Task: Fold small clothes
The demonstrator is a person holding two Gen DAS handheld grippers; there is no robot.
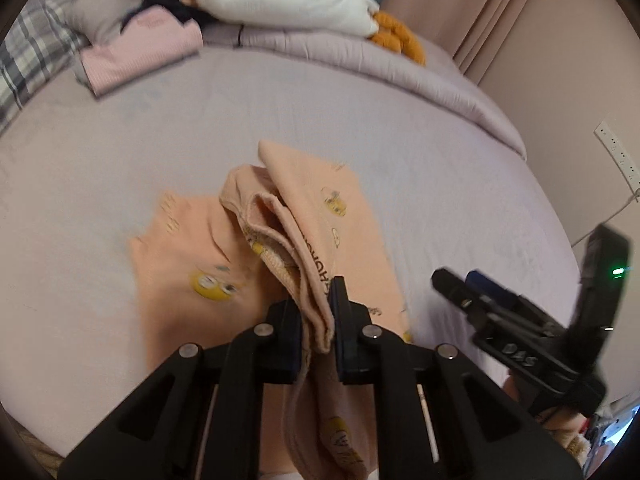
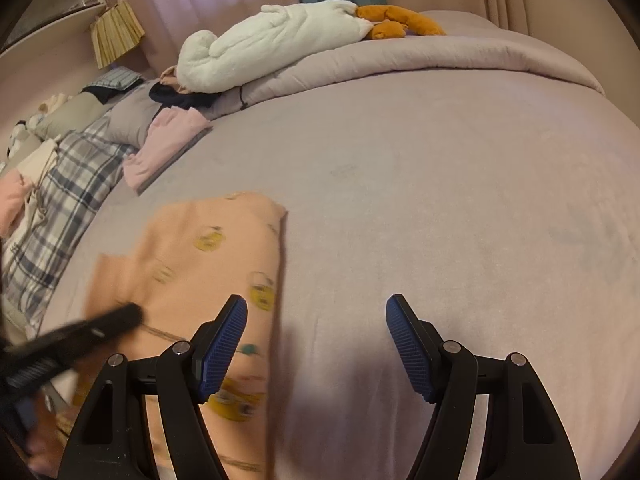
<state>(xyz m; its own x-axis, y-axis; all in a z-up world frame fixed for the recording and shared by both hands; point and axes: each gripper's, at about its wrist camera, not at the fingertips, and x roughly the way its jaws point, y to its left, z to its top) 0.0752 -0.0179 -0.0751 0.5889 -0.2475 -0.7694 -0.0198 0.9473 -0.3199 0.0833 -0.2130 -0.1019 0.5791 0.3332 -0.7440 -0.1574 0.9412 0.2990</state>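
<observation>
here: peach garment [image 1: 352,216] half-folded, yellow prints | left gripper [image 1: 316,320] pinching its edge; right gripper [image 2: 316,344] wide, holding nothing

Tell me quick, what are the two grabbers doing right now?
Left gripper: closed, pinching a bunched fold of the peach garment.
Right gripper: wide open, holding nothing, above the bed.
</observation>
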